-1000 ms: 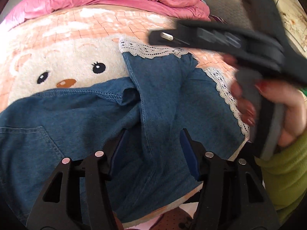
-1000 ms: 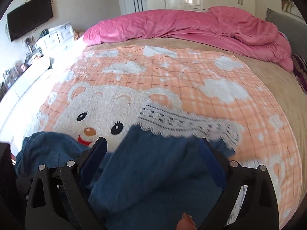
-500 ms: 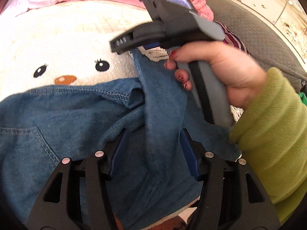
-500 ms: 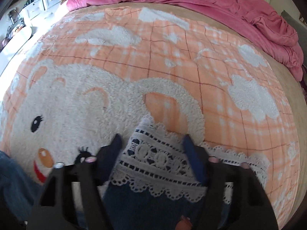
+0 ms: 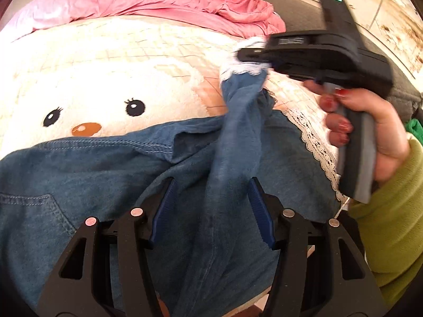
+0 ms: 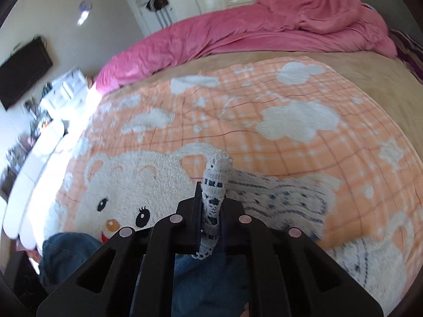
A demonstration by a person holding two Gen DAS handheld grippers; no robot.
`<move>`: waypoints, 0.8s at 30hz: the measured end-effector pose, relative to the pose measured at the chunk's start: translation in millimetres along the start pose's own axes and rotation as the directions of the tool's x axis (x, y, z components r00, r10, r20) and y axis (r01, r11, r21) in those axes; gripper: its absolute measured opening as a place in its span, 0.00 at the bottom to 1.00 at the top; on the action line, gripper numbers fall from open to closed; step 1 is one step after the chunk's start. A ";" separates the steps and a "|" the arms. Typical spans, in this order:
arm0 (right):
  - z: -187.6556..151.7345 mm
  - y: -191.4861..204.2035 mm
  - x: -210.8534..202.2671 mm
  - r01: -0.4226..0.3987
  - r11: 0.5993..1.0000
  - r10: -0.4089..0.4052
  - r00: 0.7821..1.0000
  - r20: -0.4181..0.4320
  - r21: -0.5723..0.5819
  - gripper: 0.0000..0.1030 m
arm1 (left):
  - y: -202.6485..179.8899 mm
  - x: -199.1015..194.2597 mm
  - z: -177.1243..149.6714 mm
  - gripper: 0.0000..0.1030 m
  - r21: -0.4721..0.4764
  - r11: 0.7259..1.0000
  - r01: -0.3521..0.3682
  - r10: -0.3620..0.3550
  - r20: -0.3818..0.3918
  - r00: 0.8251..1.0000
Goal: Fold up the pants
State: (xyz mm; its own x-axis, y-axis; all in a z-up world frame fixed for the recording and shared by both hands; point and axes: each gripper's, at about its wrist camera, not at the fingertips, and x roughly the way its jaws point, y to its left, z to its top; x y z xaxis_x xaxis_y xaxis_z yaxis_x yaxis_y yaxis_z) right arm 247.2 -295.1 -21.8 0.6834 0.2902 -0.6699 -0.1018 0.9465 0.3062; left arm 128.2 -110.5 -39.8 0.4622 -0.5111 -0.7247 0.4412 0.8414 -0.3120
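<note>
Bed (image 6: 304, 74) with bear blanket (image 6: 264, 121); denim pants (image 5: 105, 185) spread at its near edge. Right claw (image 6: 211, 206) clamped tight on the lace hem (image 6: 212, 192), leg lifted. Left claw (image 5: 208, 208) wide open over the denim, holding nothing. Risk: thin lace could slip out or bunch, skewing the fold. Lettering on the right gripper is blurred, unreadable.

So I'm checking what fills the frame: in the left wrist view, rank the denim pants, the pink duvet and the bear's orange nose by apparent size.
1. Denim pants, though nearness to the camera inflates them.
2. Pink duvet.
3. Bear's orange nose, by far the smallest.
</note>
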 end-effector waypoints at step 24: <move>-179.5 -82.6 -133.2 0.051 0.934 -0.061 0.998 0.016 0.354 0.17 | -54.7 -8.9 -35.5 0.03 0.287 0.956 -0.062 0.062 0.009 0.998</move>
State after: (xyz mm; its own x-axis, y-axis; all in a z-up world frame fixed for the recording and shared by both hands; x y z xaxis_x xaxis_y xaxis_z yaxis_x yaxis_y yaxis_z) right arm 34.8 -386.6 -79.3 0.6996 0.2301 -0.6765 0.1956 0.8489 0.4910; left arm 72.6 -145.7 -38.1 0.4958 -0.4594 -0.7370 0.6138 0.7857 -0.0768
